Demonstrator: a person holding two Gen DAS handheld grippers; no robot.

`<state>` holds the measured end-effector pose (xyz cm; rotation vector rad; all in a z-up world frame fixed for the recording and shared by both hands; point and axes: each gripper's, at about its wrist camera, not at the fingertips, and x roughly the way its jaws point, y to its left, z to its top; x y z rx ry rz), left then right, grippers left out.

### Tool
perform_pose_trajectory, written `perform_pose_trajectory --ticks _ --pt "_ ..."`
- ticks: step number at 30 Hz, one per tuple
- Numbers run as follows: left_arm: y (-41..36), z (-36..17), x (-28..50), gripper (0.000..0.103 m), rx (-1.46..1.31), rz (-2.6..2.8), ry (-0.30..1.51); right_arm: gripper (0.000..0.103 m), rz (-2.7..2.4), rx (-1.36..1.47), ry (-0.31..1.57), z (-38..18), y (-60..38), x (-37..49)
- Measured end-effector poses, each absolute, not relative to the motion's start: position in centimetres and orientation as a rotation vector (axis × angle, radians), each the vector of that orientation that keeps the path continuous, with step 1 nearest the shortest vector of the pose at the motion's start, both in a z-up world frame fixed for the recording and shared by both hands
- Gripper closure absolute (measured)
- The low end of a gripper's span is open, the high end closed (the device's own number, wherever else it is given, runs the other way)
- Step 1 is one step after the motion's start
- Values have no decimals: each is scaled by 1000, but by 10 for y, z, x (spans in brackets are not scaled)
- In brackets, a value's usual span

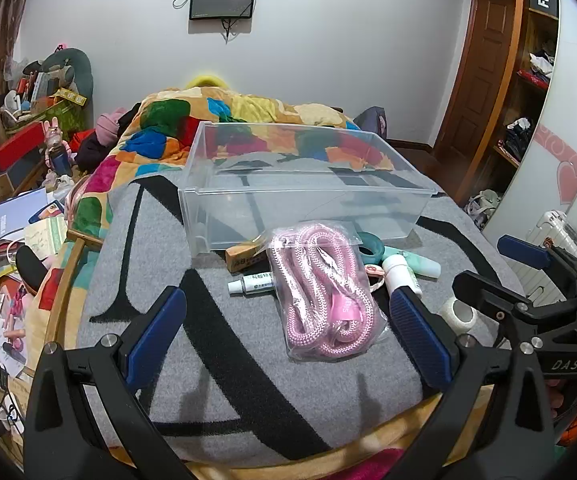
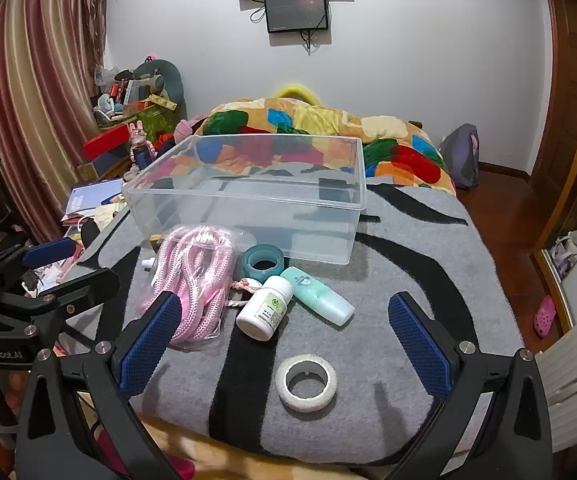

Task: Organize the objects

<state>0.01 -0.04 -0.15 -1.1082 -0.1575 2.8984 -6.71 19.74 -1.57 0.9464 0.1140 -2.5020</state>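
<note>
Rope [image 1: 322, 292] in its bag is lying on the bed [image 2: 408, 240] before one clear bin [image 2: 248, 192]; my left gripper [image 1: 288, 332] and right gripper [image 2: 284, 336] are both gaping wide, holding nothing, near two tape rolls.

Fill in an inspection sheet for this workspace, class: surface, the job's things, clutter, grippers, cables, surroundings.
Surface: grey blanket with black markings, over a patchwork quilt.
Job's things: clear bin, nothing seen inside; in front of it, bagged pink rope, teal ring, white bottle, mint bottle, white tape roll, small tube, brown box.
Clutter: papers and toys heaped left of the bed.
Grippers: left gripper open over the rope; right gripper open above the tape roll.
Cables: dangling under the wall screen.
Surroundings: curtain, wooden door.
</note>
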Motion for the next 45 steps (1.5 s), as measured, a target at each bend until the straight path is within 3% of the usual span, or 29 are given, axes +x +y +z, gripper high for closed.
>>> perform_pose_trajectory --ticks 45 --pt "1 -1 1 0 -1103 2895 -155 0 -2484 975 90 -19 195 -66"
